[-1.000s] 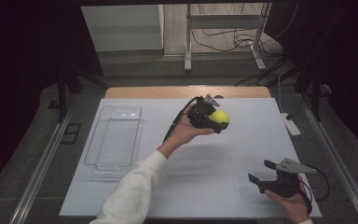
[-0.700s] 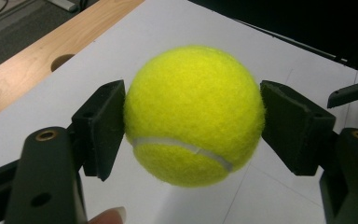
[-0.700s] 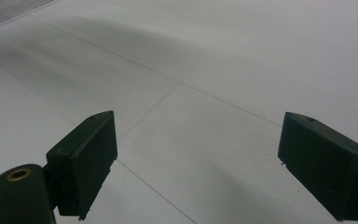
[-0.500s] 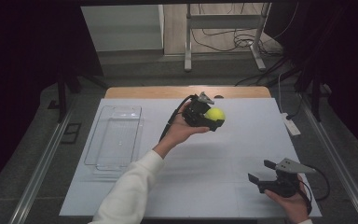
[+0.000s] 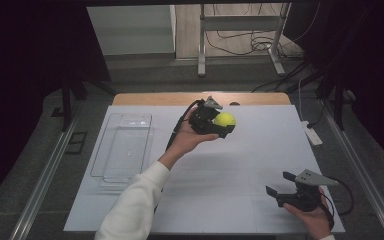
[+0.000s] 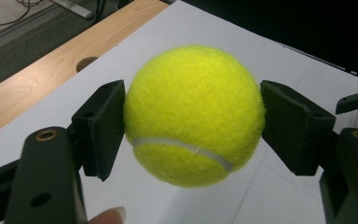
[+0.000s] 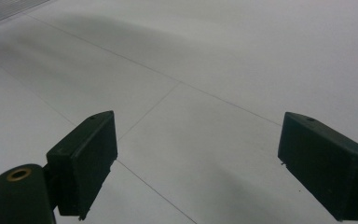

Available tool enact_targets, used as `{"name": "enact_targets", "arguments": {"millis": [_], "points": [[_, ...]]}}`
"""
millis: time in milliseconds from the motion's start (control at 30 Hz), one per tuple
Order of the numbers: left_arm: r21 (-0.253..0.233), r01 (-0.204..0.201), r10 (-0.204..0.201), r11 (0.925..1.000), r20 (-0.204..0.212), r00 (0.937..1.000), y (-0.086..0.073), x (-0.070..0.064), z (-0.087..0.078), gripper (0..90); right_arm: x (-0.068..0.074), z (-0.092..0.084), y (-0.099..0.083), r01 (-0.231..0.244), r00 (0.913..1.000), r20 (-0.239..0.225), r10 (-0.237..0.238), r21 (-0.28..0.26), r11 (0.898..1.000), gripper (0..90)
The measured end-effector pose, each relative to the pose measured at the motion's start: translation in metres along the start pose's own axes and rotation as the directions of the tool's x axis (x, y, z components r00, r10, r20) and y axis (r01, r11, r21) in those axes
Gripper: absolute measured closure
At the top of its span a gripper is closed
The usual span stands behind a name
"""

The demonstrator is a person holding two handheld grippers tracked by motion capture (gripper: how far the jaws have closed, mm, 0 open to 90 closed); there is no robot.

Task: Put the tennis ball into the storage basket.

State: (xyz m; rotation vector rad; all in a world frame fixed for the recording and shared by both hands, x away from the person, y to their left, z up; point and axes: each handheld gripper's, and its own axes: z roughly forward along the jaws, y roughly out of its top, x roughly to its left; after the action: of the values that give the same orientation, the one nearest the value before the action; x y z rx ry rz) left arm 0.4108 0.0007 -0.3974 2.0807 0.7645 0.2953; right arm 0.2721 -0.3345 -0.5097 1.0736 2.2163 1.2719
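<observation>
A yellow tennis ball [image 5: 225,119] is held off the white table surface [image 5: 240,165] near its far middle, with my left gripper [image 5: 224,125] shut on it. In the left gripper view the ball [image 6: 193,116] sits squarely between the two black pads [image 6: 103,126], both pressing its sides. My right gripper [image 5: 279,183] rests low at the table's near right corner, jaws wide apart. In the right gripper view, that gripper [image 7: 196,154] has nothing between its pads except bare white surface.
An empty clear plastic tray [image 5: 122,147] lies on the left part of the table. A white power strip [image 5: 312,134] sits at the right edge. A wooden strip [image 5: 145,98] borders the far side, with a metal stand [image 5: 200,45] on the floor beyond.
My left gripper has carried the tennis ball slightly leftward and farther from the person. The right gripper has stayed where it was, still open.
</observation>
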Motion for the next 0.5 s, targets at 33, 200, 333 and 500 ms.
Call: {"name": "enact_targets", "arguments": {"millis": [33,200,333,500], "points": [[-0.003,0.004,-0.004,1.0000,-0.004,1.0000,-0.001,0.001,-0.001,27.2,0.000,0.000,0.000,-0.001,1.0000,0.000,0.001,0.001,1.000,11.9],[-0.006,0.006,-0.006,1.0000,-0.016,0.9999,-0.003,0.006,-0.005,27.2,0.000,0.000,0.000,-0.001,1.0000,-0.001,0.001,-0.001,1.000,12.0],[-0.010,0.010,-0.010,0.9999,-0.028,0.9996,-0.005,0.010,-0.008,27.2,0.000,0.001,0.000,-0.001,1.0000,-0.002,0.001,-0.001,1.000,11.9],[-0.017,0.021,-0.021,0.9996,-0.040,0.9990,-0.008,0.013,-0.012,27.2,0.000,0.000,0.000,-0.001,1.0000,0.000,0.001,0.001,1.000,11.9]]}}
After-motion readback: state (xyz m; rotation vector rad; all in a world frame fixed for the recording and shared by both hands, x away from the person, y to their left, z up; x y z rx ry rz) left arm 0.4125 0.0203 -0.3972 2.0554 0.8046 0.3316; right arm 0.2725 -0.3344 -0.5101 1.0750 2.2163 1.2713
